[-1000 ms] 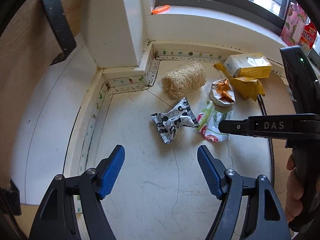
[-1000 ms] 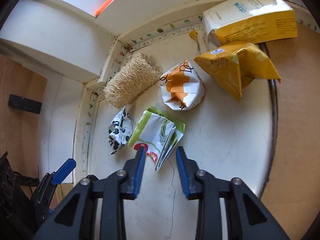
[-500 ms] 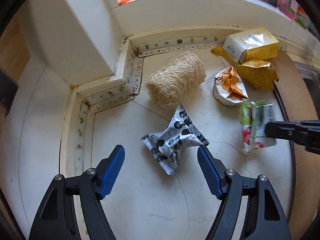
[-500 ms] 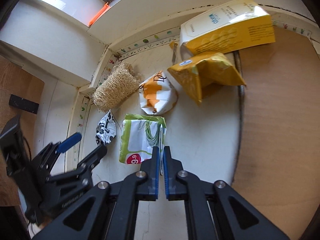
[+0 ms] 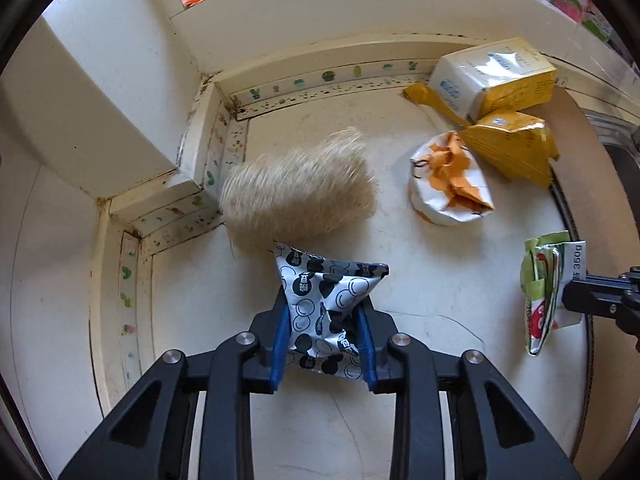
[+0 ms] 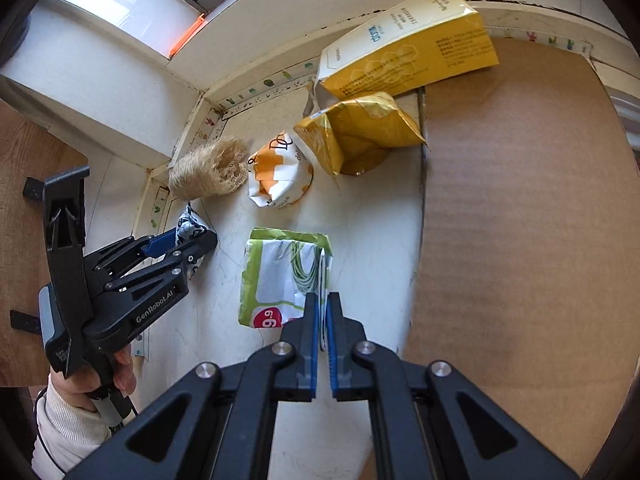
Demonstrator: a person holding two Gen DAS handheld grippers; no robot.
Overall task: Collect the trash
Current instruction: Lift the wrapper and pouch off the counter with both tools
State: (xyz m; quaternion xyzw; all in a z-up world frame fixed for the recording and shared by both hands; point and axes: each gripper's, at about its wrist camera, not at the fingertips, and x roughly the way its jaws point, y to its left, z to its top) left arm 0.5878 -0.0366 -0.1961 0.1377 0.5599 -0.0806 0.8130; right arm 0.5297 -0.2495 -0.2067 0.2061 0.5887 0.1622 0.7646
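Left gripper (image 5: 323, 330): jaws closed most of the way onto the black-and-white wrapper (image 5: 326, 300), blue pads on both sides of its lower half, top corners fanning out above. Wrapper sits on the white floor (image 5: 280, 432) w/ its top corner touching or just under the straw-coloured scrubber (image 5: 298, 196), which looks blurred.

Right gripper (image 6: 323, 322): jaws nearly together, pinching the right edge of the green-and-white packet (image 6: 280, 276); a thin fold of it runs between the pads. Can't tell whether the packet is lifted or lying on the floor.

Handling, my guess: both are thin, empty film, so v. light, soft, crinkly, prob. a bit slick. Best hold is across a bunched or folded part, not a single flat sheet, as that would slip out. Left grip is mid-body, looks secure. Right grip is only on an edge, so the packet may swing or peel free if moved fast.

Further out: orange-and-white wrapper (image 6: 280, 178) beside the scrubber, crumpled yellow bag (image 6: 360, 132) and yellow box (image 6: 408, 52) near the wall, both partly over the edge of the cardboard (image 6: 528, 208) on the right.
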